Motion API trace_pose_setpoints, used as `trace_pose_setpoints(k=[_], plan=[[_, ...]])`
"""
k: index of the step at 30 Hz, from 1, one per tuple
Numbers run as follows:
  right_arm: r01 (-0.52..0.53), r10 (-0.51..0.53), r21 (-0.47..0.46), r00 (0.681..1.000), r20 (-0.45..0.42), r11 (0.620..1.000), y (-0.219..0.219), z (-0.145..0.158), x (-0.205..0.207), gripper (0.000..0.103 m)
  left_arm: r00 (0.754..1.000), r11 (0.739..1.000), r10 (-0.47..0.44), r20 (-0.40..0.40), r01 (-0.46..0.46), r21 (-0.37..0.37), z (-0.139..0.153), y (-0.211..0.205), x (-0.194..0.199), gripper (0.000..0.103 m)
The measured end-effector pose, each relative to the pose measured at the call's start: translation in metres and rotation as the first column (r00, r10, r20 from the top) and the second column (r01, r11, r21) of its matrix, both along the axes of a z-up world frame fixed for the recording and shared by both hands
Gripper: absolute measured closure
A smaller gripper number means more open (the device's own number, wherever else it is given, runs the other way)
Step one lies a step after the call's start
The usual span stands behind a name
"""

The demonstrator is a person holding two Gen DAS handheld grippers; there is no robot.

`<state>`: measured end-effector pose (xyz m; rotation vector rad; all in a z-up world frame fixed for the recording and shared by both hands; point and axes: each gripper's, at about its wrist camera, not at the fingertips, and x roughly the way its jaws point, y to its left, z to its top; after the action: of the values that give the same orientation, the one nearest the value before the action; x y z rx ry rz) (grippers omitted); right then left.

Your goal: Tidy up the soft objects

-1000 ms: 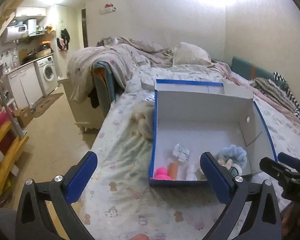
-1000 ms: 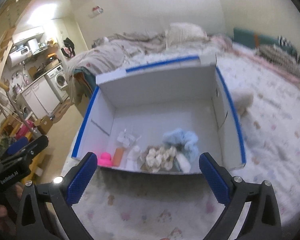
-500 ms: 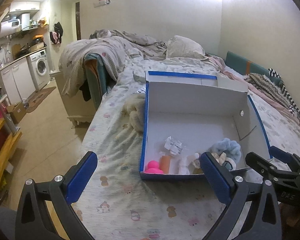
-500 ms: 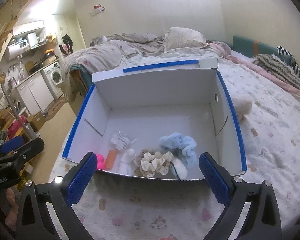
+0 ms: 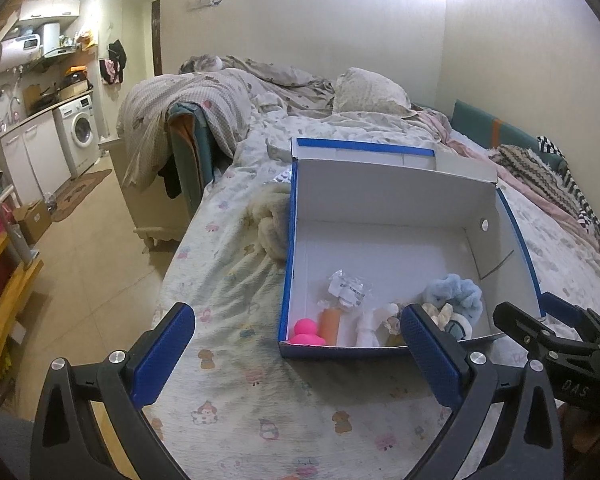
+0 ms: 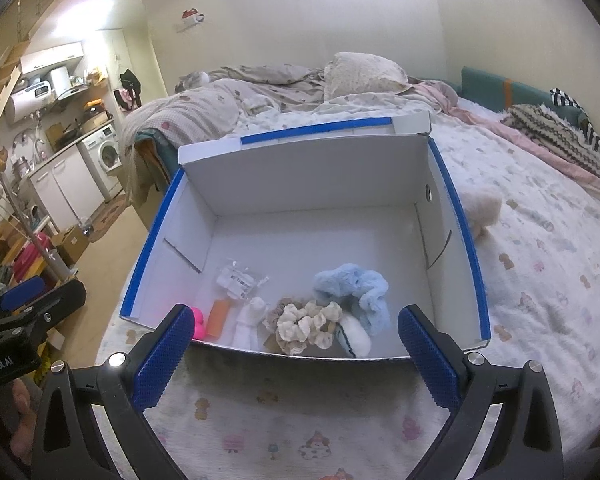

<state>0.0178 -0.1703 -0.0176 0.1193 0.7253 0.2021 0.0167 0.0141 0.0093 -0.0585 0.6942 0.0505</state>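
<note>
A: What's changed vs a sec ago?

B: Not much w/ the stuff itself. Both claws have backed off a bit and steadied; the right view was blurry a sec ago, now it's sharp. The box [image 6: 466,264] sits on the bed [image 6: 540,280], open side up, same spot.

A: Claws?

B: Left claw [image 5: 300,350] is spread wide, nothing between its tips, hovering over the sheet just short of the box's near-left corner. Right claw [image 6: 296,354] is wide too, empty, centred on the near wall.

A: And the soft things?

B: All bunched along the near wall inside. L to R: pink ball [image 6: 198,322], orange tube [image 6: 219,317], white roll [image 6: 249,326], cream scrunchie [image 6: 306,322], blue fluffy scrunchie [image 6: 354,290], w/ a crumpled packet [image 6: 236,279] just behind the tube. Rest of the box floor is bare.

A: So we're done?

B: Prob not. 2 fluffy cream things are outside the box, touching or just beside its side walls: 1 on the left [image 5: 271,222], 1 on the right [image 6: 482,208]. Can't tell what they are, maybe plush.

A: Meaning?

B: I'd judge a drop is finished, both claws are free, and each has 1 stray near its own side. Next grab looks like 1 of those, reaching round the box wall.
</note>
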Motion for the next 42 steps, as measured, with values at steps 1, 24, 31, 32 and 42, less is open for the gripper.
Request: trace_pose_setpoints(k=[1, 24, 31, 32, 42], plan=[[0.0, 0.0, -0.001, 1.0, 0.0, 1.0, 0.0, 0.0, 0.0001, 0.0, 1.0, 1.0, 0.001, -0.003, -0.001, -0.002, -0.0009, 0.0001, 0.0002, 0.001], [0.014, -0.014, -0.001, 1.0, 0.015, 1.0, -0.0018, 0.0022, -0.002, 0.0, 1.0, 1.0, -0.001, -0.014, 0.001, -0.003, -0.004, 0.0013, 0.003, 0.001], [0.012, -0.012, -0.002, 1.0, 0.014, 1.0, -0.0027, 0.0019, -0.0021, 0.0, 1.0, 1.0, 0.008, -0.018, -0.008, -0.005, -0.0053, 0.0015, 0.0038, 0.001], [0.011, -0.011, -0.003, 1.0, 0.015, 1.0, -0.0019, 0.0024, -0.0023, 0.0, 1.0, 1.0, 0.009, -0.02, -0.009, -0.008, -0.0054, 0.0018, 0.005, 0.001], [0.009, -0.009, -0.011, 1.0, 0.014, 1.0, -0.0013, 0.0029, -0.0028, 0.0, 0.999, 1.0, 0.012, -0.032, -0.013, -0.016, -0.0063, 0.0036, 0.0066, 0.001]])
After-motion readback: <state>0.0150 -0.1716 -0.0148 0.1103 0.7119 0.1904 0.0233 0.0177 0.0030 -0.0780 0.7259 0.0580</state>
